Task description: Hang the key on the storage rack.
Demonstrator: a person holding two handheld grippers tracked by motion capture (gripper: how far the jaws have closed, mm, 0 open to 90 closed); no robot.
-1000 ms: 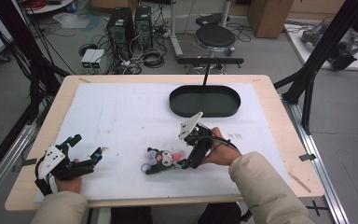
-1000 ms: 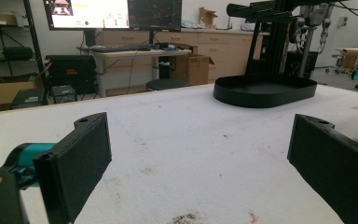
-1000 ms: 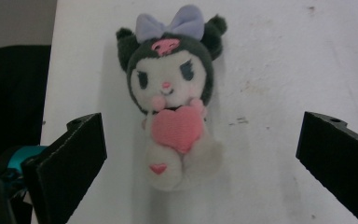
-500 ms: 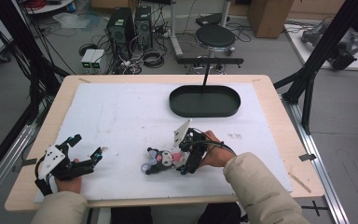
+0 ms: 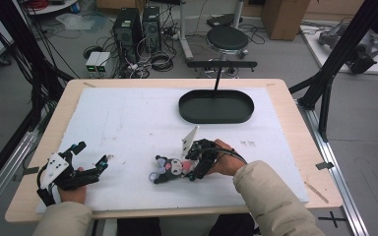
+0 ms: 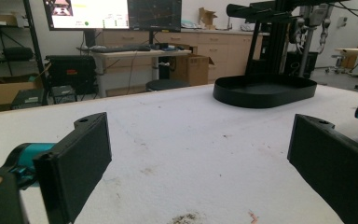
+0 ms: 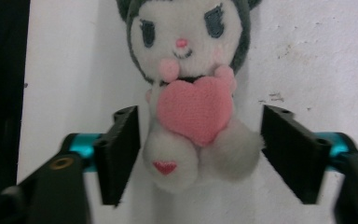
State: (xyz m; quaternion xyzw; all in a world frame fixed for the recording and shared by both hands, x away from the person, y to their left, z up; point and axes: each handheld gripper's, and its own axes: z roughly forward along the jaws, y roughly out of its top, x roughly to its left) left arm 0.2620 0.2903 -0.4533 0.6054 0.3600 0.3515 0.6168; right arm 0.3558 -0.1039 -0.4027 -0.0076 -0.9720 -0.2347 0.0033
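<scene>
A small plush toy (image 5: 170,168) with a dark hood, white face and pink heart (image 7: 193,93) lies on the white mat near the table's front edge. My right gripper (image 5: 187,169) comes at it from the right. Its jaws have just been closing and now flank the toy's lower body (image 7: 200,112). The pads sit right at the toy's sides, which look unsqueezed. My left gripper (image 5: 93,153) rests at the front left of the mat, jaws wide open (image 6: 200,123) with nothing between them.
A black oval tray (image 5: 216,119) stands empty at the back centre-right of the table; its wall (image 6: 261,95) lies ahead to the right in the left gripper view. Bare white mat stretches between the tray and both grippers. Table edges lie close behind both hands.
My right gripper has edged left over the plush toy and its jaws have narrowed around the toy's body. The left gripper and the tray have stayed put.
</scene>
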